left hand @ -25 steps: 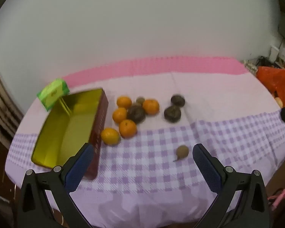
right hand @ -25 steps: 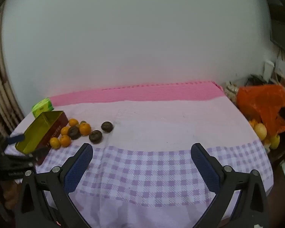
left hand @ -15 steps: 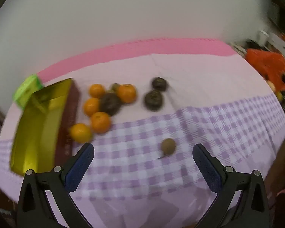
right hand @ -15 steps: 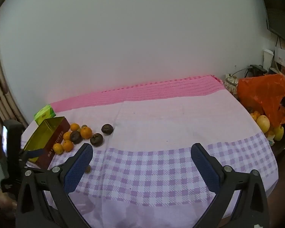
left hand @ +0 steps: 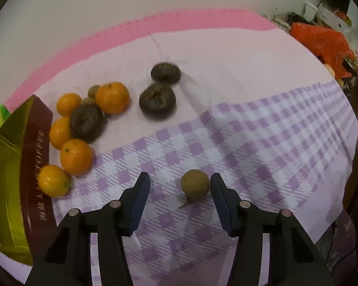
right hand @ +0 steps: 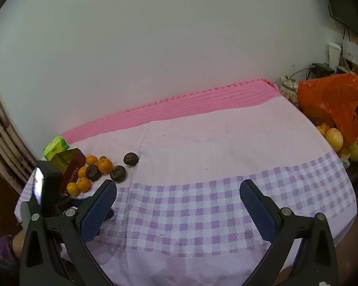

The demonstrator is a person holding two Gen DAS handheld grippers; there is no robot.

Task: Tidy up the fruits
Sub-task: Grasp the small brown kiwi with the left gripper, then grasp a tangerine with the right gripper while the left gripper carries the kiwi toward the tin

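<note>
Table (right hand: 226,143) w/ cloth: pink strip at back, pale pink mid, purple check front. On it, left side: open tin (left hand: 9,190), gold inside, maroon wall; green box (right hand: 56,146) behind it. Beside tin, 5 oranges (left hand: 76,156) clustered w/ dark fruit (left hand: 88,122); 2 more dark fruits (left hand: 157,101) just right. Small brown fruit (left hand: 194,183) alone on check part, w/ stem.

The left wrist view looks steeply down, close over the checked cloth (left hand: 262,128); the right wrist view stands farther back, sharing the oranges (right hand: 105,165).
</note>
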